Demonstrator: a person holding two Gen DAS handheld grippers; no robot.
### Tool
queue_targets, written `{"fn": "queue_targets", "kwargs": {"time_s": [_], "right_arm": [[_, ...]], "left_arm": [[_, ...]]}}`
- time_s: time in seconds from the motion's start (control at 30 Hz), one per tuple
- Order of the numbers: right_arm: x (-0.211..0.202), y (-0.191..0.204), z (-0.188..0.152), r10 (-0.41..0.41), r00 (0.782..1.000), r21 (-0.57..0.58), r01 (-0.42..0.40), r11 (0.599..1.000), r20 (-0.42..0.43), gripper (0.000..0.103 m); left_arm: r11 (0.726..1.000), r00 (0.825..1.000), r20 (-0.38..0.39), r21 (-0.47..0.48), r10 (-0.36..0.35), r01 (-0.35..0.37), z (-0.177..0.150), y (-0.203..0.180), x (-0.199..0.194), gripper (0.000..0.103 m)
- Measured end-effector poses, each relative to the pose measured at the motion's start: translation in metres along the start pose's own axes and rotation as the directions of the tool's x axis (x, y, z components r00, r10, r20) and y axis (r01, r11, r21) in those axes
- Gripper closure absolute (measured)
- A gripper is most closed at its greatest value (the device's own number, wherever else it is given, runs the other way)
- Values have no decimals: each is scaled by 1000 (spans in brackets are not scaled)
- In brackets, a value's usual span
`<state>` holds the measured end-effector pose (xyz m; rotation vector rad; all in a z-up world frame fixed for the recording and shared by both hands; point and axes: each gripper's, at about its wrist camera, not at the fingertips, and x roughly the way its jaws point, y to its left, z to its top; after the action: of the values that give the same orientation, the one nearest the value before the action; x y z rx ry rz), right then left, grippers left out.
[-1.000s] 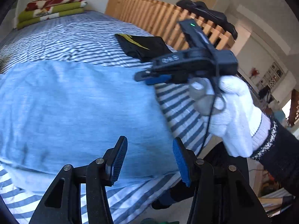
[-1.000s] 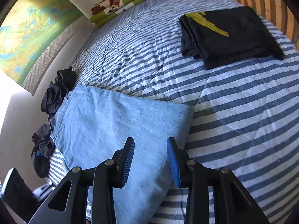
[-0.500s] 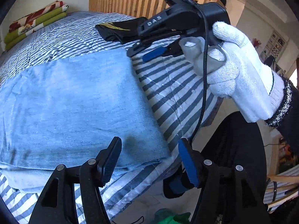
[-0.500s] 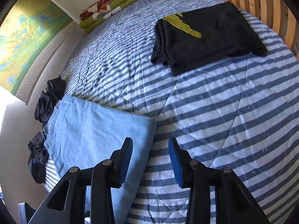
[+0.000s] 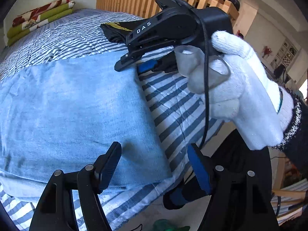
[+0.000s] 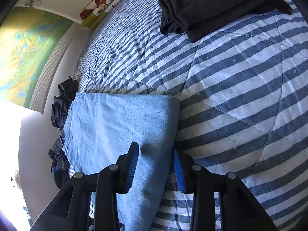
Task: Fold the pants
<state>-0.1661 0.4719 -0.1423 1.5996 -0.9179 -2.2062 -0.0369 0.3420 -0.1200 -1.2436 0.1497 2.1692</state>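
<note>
Left wrist view shows the striped bed filling most of the frame, with the light blue pants lying folded flat along its near edge. A folded black garment sits farther up the bed, well apart. The left tongs are spreading above the pants' corner, nothing pinched. The right tongs, in a white-gloved hand, are closing astride the pants' folded edge, pads not yet pressing.
</note>
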Motion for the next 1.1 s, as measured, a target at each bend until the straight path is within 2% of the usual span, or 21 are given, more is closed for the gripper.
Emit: {"fn": "queue_targets", "kwargs": {"time_s": [0.1, 0.2, 0.27, 0.33, 0.37, 0.4, 0.43, 0.5, 0.57, 0.73, 0.9, 1.1], "right_arm": [[-3, 11, 2, -12, 1000, -35, 11, 999, -12, 74], [-5, 11, 8, -34, 999, -33, 33, 999, -17, 74], [-4, 10, 11, -46, 999, -33, 45, 998, -19, 74], [-3, 6, 13, -51, 998, -32, 50, 998, -22, 74], [-2, 6, 13, -48, 999, -33, 47, 998, -25, 74], [-1, 6, 13, -45, 999, -36, 44, 998, -24, 79], [-1, 8, 12, -50, 999, -45, 49, 998, -16, 88], [-4, 12, 12, -55, 999, -52, 55, 997, 0, 94], [-11, 20, 11, -39, 999, -47, 40, 998, 22, 96], [-39, 50, 10, 9, 996, -31, -6, 1000, 90, 97], [-69, 95, 12, 65, 987, -18, -63, 998, 147, 97], [-61, 192, 24, 53, 983, -100, -36, 994, 174, 97]], "left_arm": [[999, 999, -33, -5, 32, -32, 10, -1, 15, 29], [989, 988, -73, 69, 139, -134, 10, -14, 33, 30], [979, 979, -78, 100, 188, -180, 7, -17, 37, 39], [975, 976, -71, 104, 206, -198, 5, -13, 35, 56], [978, 978, -74, 91, 196, -189, 5, -9, 32, 62], [980, 979, -79, 78, 190, -184, 5, -4, 29, 74], [985, 983, -84, 56, 165, -161, 6, 1, 26, 81], [993, 990, -85, -4, 113, -114, 8, 11, 15, 85], [996, 995, -66, -49, 73, -77, 12, 17, -1, 86], [993, 999, 20, -112, 28, -25, 25, 26, -56, 87], [994, 993, 115, -103, -9, 21, 33, 48, -122, 87], [978, 974, 221, -188, -47, 90, 31, 132, -193, 88]]}}
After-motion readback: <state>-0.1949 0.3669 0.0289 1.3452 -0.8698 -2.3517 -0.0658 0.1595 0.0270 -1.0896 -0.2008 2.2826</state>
